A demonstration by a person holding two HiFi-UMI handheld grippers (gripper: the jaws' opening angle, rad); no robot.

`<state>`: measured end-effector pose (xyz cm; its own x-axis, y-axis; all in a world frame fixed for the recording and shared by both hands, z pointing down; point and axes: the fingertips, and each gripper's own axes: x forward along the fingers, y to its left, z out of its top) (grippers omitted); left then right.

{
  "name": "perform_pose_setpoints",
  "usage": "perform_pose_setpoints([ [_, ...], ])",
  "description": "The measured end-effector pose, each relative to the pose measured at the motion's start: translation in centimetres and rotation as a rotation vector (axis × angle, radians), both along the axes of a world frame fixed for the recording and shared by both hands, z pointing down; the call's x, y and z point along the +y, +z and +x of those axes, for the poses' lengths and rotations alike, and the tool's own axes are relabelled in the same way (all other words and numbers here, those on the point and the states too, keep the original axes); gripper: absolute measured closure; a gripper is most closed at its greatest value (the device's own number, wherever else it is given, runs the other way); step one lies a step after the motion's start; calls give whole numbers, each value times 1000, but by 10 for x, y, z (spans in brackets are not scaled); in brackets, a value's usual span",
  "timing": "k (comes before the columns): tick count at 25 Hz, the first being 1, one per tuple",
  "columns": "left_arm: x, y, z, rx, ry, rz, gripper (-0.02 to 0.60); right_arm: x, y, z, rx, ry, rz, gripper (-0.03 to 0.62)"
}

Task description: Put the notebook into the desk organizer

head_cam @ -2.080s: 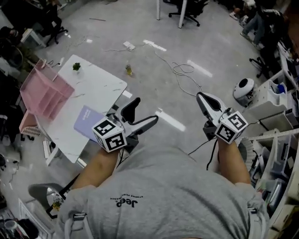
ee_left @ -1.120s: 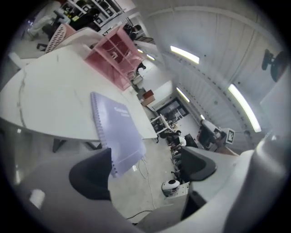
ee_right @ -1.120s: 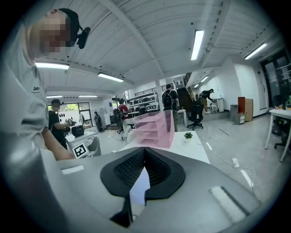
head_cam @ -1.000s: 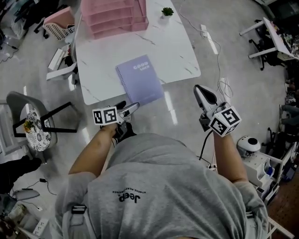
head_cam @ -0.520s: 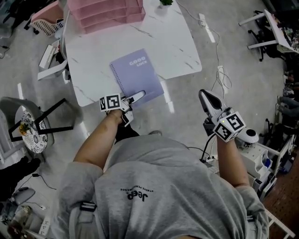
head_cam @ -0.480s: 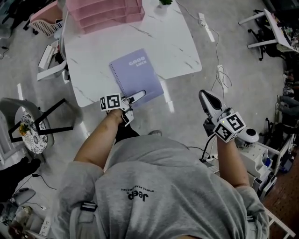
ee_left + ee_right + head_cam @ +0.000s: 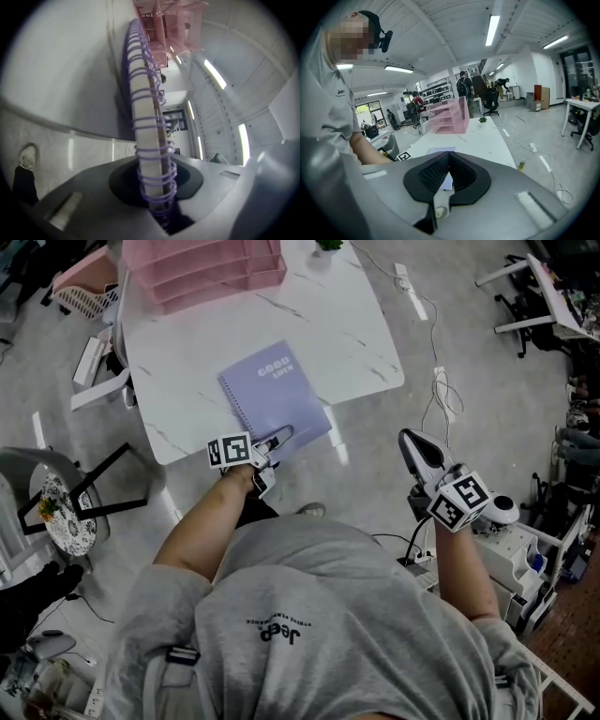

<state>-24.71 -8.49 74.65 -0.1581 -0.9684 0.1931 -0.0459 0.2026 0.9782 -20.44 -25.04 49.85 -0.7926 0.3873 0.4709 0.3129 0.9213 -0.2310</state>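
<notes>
While the person is leaning over the near edge of the white marble table [image 7: 361,329], the left claw [image 7: 279,436] is reaching onto it and clamping down on the purple spiral notebook [image 7: 272,397]. Its jaws are sitting closed on the corner nearest the person. In the left gripper view the wire coil of the spiral binding [image 7: 151,123] is standing right in the throat between the two jaws, with the cover edge running straight away from them. Gripping at the bound side is probably deliberate, since the coil is keeping the pages together and giving the claw something firm to bite. The rest of the notebook is lying flat on the tabletop just ahead of the claw, so it is not yet lifted. Well beyond the claw's tips, at the far edge of the table, the pink desk organizer [image 7: 202,268] is waiting with its tiered trays facing this way, and a small potted plant [image 7: 328,245] is sitting off to its right. Over to the right, the right claw [image 7: 410,439] is hanging off the table above the floor, its jaws pressed together on nothing, seemingly being kept clear while the left does the work.
</notes>
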Motion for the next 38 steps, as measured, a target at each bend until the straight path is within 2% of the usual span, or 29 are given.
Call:
perform_pose_setpoints([
  [3, 0, -15, 0, -39, 56, -55, 477, 4, 2, -5, -5, -14, -12, 592],
  [8, 13, -46, 0, -201, 230, -170, 486, 19, -8, -18, -28, -46, -8, 592],
  [11, 22, -70, -11, -268, 270, -159, 488, 29, -18, -33, -46, -64, -6, 591],
  [18, 48, -123, -64, -402, 287, -124, 488, 56, -32, -66, -78, -94, -9, 592],
  [25, 71, -178, -126, -602, 339, -86, 488, 77, -35, -94, -85, -111, -1, 591],
  [27, 80, -171, -145, -602, 342, -99, 488, 83, -34, -101, -78, -111, 4, 591],
  [32, 104, -123, -184, -528, 373, -168, 488, 96, -29, -113, -57, -112, 15, 591],
  [35, 116, -97, -184, -499, 445, -209, 488, 104, -28, -119, -45, -113, 20, 591],
  [38, 125, -80, -181, -448, 478, -212, 488, 112, -26, -124, -35, -115, 24, 591],
])
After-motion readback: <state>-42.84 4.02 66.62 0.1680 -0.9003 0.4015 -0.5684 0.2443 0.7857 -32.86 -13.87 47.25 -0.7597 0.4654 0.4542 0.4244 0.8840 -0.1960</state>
